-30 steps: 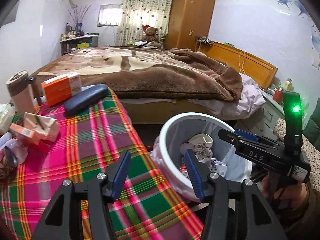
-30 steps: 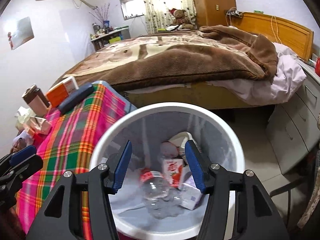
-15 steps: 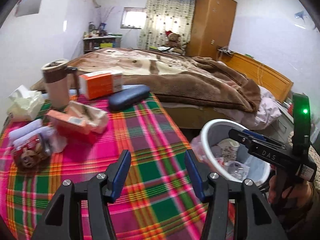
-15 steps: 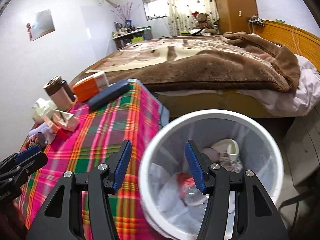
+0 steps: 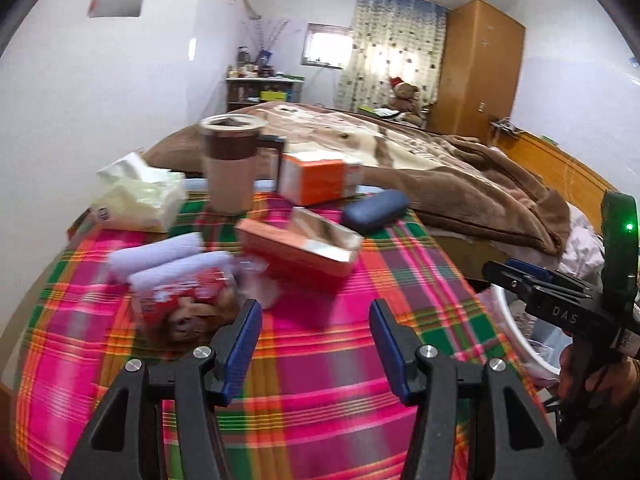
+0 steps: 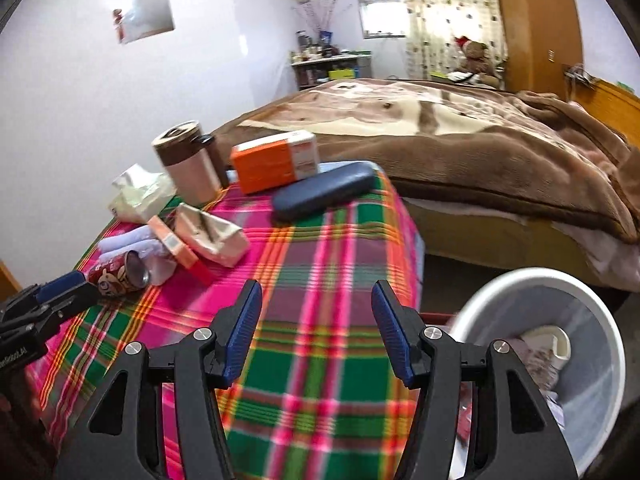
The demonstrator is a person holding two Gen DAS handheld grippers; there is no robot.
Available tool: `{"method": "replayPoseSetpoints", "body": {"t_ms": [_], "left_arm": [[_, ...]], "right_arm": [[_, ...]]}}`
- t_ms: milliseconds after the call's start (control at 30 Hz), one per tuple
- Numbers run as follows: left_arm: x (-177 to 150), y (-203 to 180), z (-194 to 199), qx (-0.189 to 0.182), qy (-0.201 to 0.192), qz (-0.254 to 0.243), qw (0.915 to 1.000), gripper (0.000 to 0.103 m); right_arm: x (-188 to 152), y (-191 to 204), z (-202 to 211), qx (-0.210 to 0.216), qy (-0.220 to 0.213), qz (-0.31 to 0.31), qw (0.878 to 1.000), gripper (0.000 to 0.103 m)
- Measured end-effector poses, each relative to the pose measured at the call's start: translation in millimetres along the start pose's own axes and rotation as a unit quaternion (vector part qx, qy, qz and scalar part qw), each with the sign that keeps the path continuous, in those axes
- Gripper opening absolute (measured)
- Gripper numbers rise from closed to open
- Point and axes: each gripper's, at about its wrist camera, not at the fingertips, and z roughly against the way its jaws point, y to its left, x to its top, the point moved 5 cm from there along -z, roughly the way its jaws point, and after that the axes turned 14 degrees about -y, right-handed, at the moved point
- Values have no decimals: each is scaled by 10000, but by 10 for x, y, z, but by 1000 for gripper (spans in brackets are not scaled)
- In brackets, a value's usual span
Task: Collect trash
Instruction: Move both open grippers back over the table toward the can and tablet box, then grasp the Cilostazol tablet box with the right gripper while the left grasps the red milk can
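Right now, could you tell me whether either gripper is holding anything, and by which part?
Nothing is held. The left gripper and right gripper both have open, empty jaws above the plaid tablecloth.

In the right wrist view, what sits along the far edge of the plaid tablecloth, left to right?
Pale crumpled tissue pack → brown-and-beige lidded travel mug → orange-and-white cardboard box → dark blue oblong glasses case.

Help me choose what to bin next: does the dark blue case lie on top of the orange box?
No, the dark blue case lies on the plaid cloth in front of the orange box.
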Motion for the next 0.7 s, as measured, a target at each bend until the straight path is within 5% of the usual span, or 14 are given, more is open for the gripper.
{"method": "replayPoseSetpoints", "body": {"t_ms": [333, 700], "left_arm": [[19, 586, -55, 310, 81, 40, 9995, 56], [44, 883, -317, 167, 292, -136, 9993, 62]], "right_arm": [[76, 588, -341, 453, 208, 455, 9977, 59], [76, 1084, -749, 1047, 548, 782, 9899, 66]]}}
